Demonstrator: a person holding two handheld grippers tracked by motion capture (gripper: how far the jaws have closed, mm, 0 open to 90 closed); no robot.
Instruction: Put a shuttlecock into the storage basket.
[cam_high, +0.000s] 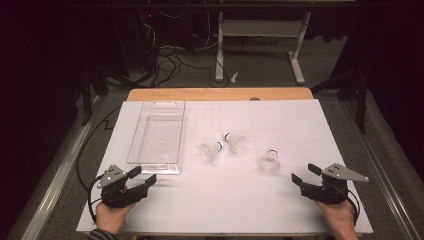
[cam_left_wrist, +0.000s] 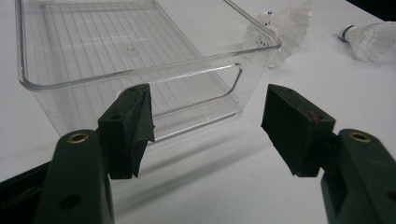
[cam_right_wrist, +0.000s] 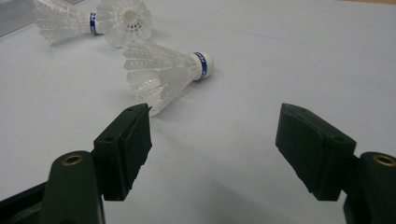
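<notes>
Starting at the left of the high view, the left gripper (cam_high: 142, 178) is held low over the white table (cam_high: 225, 200) near its front edge, and its jaws are seen spread apart with nothing between them. A clear plastic tray (cam_high: 134, 148) is found just beyond it, lying lengthwise on the table with its near end wall close to the jaw tips. In the left gripper view, this tray (cam_left_wrist: 56, 84) is seen through the gap of the open left gripper (cam_left_wrist: 208, 122), its handle cut-out facing the camera, and no contact with the jaws is made.

Further right, three shuttlecocks are laid on their sides near the middle of the table. The left shuttlecock (cam_high: 210, 150) is placed just beside the tray's right wall, its cork pointing right. The middle shuttlecock (cam_high: 235, 142) is set close to it, almost touching. The right shuttlecock (cam_high: 270, 161) is found apart from the pair, nearer the front.

At the far right, the right gripper (cam_high: 303, 175) is held low by a hand (cam_high: 340, 217), jaws released and empty. In the right gripper view, the right shuttlecock (cam_right_wrist: 163, 74) is seen just beyond the left jaw tip of that gripper (cam_right_wrist: 212, 130), untouched.
</notes>
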